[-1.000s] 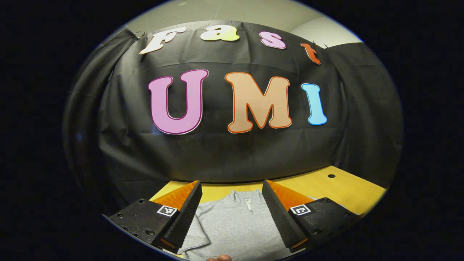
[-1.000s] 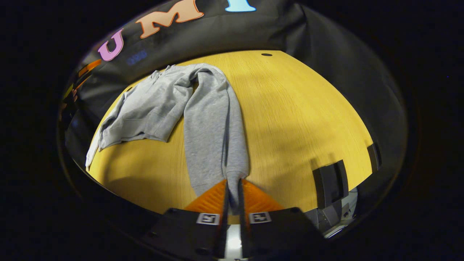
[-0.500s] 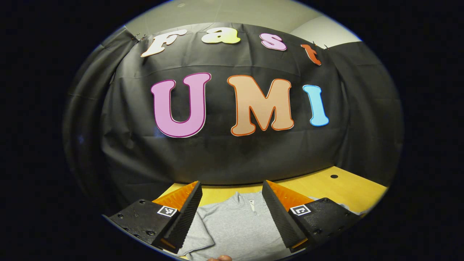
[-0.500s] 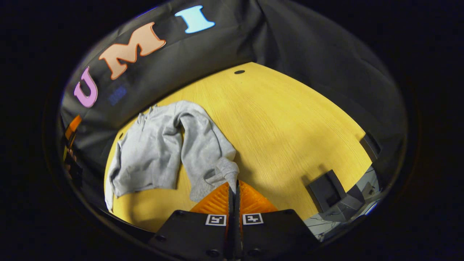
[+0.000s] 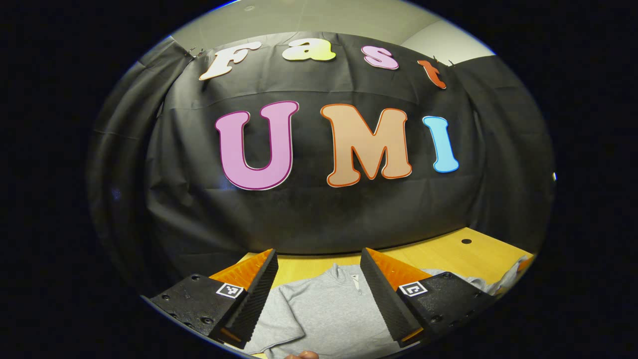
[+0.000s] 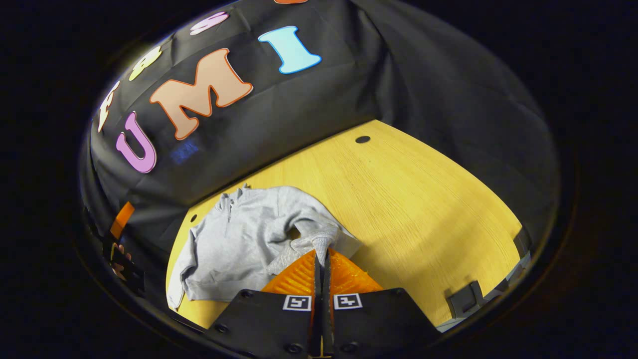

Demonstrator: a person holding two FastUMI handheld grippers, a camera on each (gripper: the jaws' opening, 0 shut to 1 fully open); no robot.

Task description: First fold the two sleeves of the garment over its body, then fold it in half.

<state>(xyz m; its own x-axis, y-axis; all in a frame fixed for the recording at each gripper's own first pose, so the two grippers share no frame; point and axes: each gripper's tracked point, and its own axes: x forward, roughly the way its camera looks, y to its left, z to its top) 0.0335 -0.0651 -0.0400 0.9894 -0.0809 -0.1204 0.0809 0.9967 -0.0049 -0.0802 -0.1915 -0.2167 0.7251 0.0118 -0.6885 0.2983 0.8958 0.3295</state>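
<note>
A grey zip-neck sweatshirt [image 6: 239,244] lies on the yellow wooden table [image 6: 413,199], collar toward the black wall. My right gripper [image 6: 321,255] is shut on the cuff of one sleeve [image 6: 319,239], which is lifted and bunched over the garment's side. In the left gripper view the sweatshirt [image 5: 329,309] lies below and between the fingers of my left gripper [image 5: 319,262], which hovers open above it with nothing between its fingers. The other sleeve [image 5: 276,324] lies folded across the body at the lower left. The left gripper [image 6: 122,222] also appears far left in the right gripper view, held by a hand.
A small dark hole [image 6: 362,139] marks the table near the far wall. Dark bracket-like objects [image 6: 466,301] sit at the table's near right edge. The black wall [image 5: 319,209] closes off the back. A fingertip [image 5: 301,355] shows at the bottom of the left gripper view.
My right gripper has carried the sleeve cuff up and across toward the garment's body, so the sleeve went from stretched out to bunched. The left gripper drifted slightly left and stayed open.
</note>
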